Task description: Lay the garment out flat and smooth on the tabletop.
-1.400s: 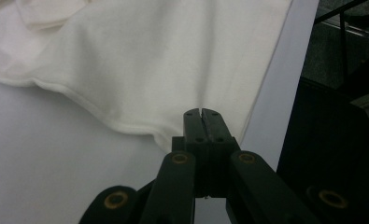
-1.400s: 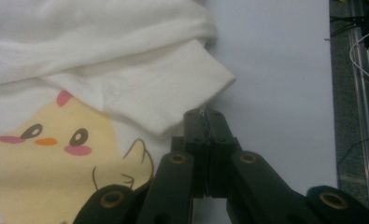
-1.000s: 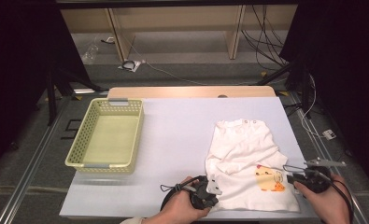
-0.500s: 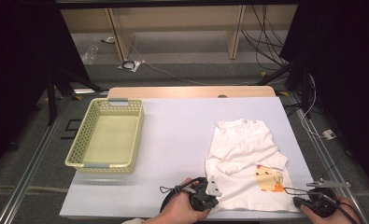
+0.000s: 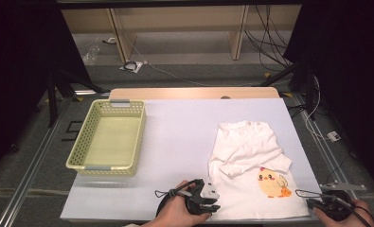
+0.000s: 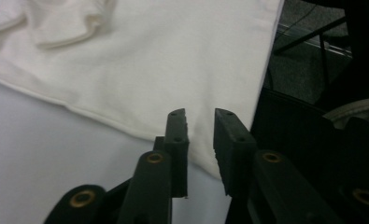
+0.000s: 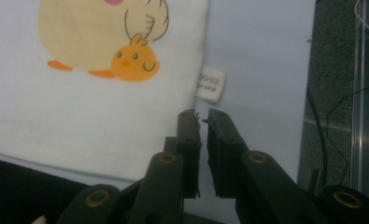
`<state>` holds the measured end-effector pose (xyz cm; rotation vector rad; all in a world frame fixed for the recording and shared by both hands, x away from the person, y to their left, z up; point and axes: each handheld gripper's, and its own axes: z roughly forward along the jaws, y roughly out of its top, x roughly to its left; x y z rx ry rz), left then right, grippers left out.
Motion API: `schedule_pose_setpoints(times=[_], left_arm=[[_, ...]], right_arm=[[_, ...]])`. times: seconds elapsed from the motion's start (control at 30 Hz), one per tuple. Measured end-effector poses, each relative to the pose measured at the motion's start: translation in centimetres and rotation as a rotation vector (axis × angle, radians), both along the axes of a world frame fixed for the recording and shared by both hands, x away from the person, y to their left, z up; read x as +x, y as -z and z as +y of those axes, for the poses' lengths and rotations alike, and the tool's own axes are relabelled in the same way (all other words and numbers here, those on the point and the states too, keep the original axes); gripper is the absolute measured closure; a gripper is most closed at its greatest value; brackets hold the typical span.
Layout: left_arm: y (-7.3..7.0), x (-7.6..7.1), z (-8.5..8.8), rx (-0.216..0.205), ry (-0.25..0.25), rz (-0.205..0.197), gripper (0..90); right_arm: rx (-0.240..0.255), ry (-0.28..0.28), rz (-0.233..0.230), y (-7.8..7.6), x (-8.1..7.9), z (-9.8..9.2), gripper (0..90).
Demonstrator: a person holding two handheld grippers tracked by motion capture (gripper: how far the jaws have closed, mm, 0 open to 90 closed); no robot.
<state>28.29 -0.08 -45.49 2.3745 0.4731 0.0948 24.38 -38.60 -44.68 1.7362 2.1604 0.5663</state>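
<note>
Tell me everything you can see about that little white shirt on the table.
The shirt is a small white top of soft, knit-looking cloth, lying flat on the right side of the white table. Its long sleeves are folded across the body, small snaps sit at the neckline, and a yellow chick print with a smaller orange chick decorates the lower front. A tiny label sticks out of one side seam. Nothing is gripping it.

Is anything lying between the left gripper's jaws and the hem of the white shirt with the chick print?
Nothing visible does. The left gripper sits right at the hem corner of the white cotton shirt, its jaws slightly parted over the cloth edge, with bare white table beside it.
</note>
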Motion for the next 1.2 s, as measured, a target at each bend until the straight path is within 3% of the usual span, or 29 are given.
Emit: schedule_pose_setpoints(times=[0.17,0.23,0.27,0.3,0.37,0.4,0.47,0.5,0.57,0.67,0.7,0.77,0.83,0.93,1.0,1.07,1.2], left_arm=[[0.0,0.5,1.3,-0.028,-0.049,-0.029,60.3],[0.0,0.8,2.3,-0.048,-0.087,-0.044,56.7],[0.0,0.8,2.3,-0.048,-0.087,-0.044,54.9],[-0.1,0.8,2.8,-0.060,-0.101,-0.055,52.4],[-0.1,1.0,3.5,-0.087,-0.128,-0.065,50.2],[-0.1,1.2,4.2,-0.111,-0.147,-0.072,45.2],[-0.2,1.4,4.7,-0.118,-0.157,-0.075,42.3],[-0.2,1.5,5.1,-0.126,-0.169,-0.077,36.0],[-0.3,1.6,5.7,-0.140,-0.183,-0.090,31.2],[-0.7,2.0,6.9,-0.173,-0.213,-0.097,25.4],[-0.9,2.1,7.4,-0.188,-0.224,-0.111,17.9],[-1.2,2.2,8.1,-0.201,-0.249,-0.132,15.2],[-1.4,2.2,8.8,-0.211,-0.268,-0.137,14.6],[-1.5,2.4,9.7,-0.215,-0.290,-0.144,6.7],[-1.6,2.4,9.9,-0.221,-0.303,-0.145,5.7],[-1.7,2.6,10.4,-0.220,-0.331,-0.160,1.4],[-1.8,3.0,11.2,-0.218,-0.358,-0.174,0.0]], right_arm=[[0.011,0.006,-0.051,-0.3,0.0,-0.3,81.4],[0.010,-0.019,-0.106,-0.3,0.3,0.1,75.3],[0.010,-0.019,-0.106,-0.3,0.3,0.1,75.3],[0.030,-0.049,-0.166,-0.4,0.6,0.5,70.6],[0.028,-0.061,-0.186,-0.4,0.8,0.7,68.1],[0.036,-0.087,-0.245,-0.6,1.5,1.4,65.0],[0.038,-0.099,-0.262,-0.6,1.7,1.6,63.8],[0.060,-0.138,-0.304,-0.7,2.6,2.3,62.1],[0.080,-0.178,-0.343,-0.8,3.3,2.8,60.4],[0.106,-0.207,-0.365,-0.8,4.2,3.6,57.7],[0.109,-0.235,-0.388,-0.8,5.1,4.4,54.9],[0.108,-0.244,-0.393,-0.7,5.5,4.7,54.1],[0.106,-0.272,-0.407,-0.7,6.4,5.8,52.6],[0.119,-0.336,-0.434,-0.6,7.8,8.1,48.0],[0.122,-0.344,-0.435,-0.5,8.0,8.6,47.1],[0.128,-0.396,-0.428,-0.1,9.0,10.5,46.0],[0.128,-0.437,-0.418,0.2,9.9,12.2,45.1]])
